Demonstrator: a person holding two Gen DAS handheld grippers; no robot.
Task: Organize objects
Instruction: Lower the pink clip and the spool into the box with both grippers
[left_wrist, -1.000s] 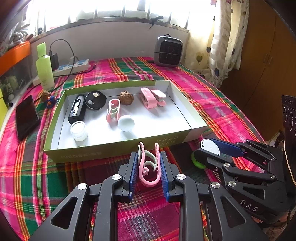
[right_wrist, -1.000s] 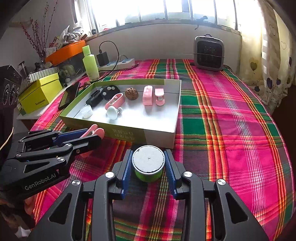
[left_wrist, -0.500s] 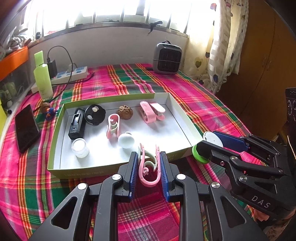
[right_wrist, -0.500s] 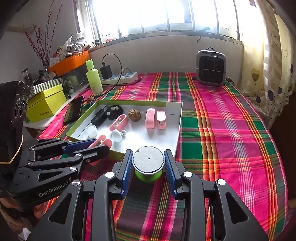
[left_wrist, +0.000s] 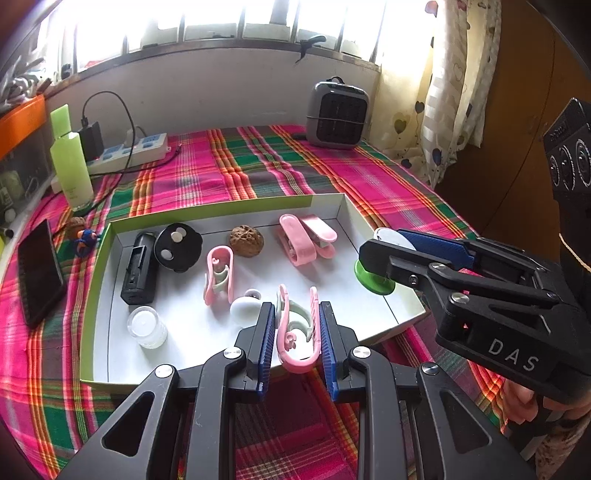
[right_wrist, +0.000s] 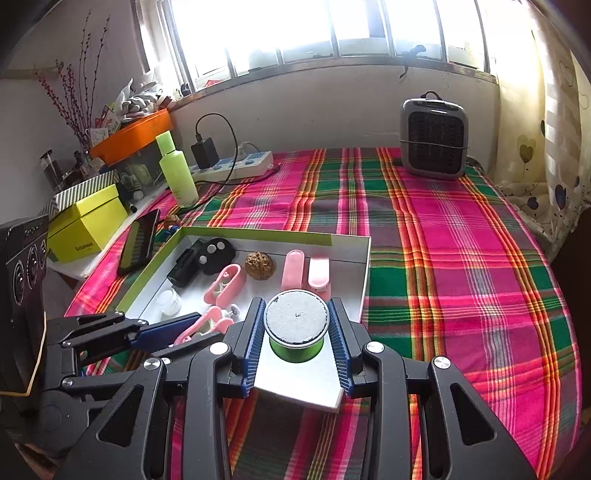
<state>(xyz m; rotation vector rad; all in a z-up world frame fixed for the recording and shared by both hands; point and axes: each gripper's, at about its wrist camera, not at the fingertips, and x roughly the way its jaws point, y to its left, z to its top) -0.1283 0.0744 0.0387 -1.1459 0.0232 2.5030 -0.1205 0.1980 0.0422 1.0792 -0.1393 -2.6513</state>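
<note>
- Left wrist view: left gripper (left_wrist: 297, 330) clamped on a pink-and-mint clip (left_wrist: 297, 332), blue pads pressing both its sides. Clip is carried over the near edge of the white tray (left_wrist: 400, 314), not set down.
- Same view: right gripper (left_wrist: 384, 254) comes in from the right, holding a green spool (left_wrist: 371, 278) over the tray's right side.
- Already in the tray: black box (left_wrist: 138, 269), black disc (left_wrist: 178, 246), small clear jar (left_wrist: 147, 326), a second pink clip (left_wrist: 219, 275), walnut (left_wrist: 246, 240), pink clamp (left_wrist: 306, 238), white knob (left_wrist: 243, 311).
- Outside the tray on the plaid cloth (left_wrist: 258, 166): phone (left_wrist: 38, 271), green bottle (left_wrist: 70, 162), power strip (left_wrist: 129, 153), heater (left_wrist: 338, 114). Can't tell whether these belong to the task.
- Right wrist view: right gripper (right_wrist: 297, 334) closed on the green spool (right_wrist: 295, 330), white top face up, pads tight on both sides. Spool hangs above the tray's near right corner (right_wrist: 306, 387).
- Same view: left gripper (right_wrist: 173, 328) at lower left with its clip (right_wrist: 203, 326), over the tray's near left part.
- Progress, my read: late stage. Seven items placed, two in hand over the tray; what's left is lowering and releasing both into free floor space. No other loose small items obvious near the tray, apart from a small toy-like thing (left_wrist: 83, 232) by the phone.
</note>
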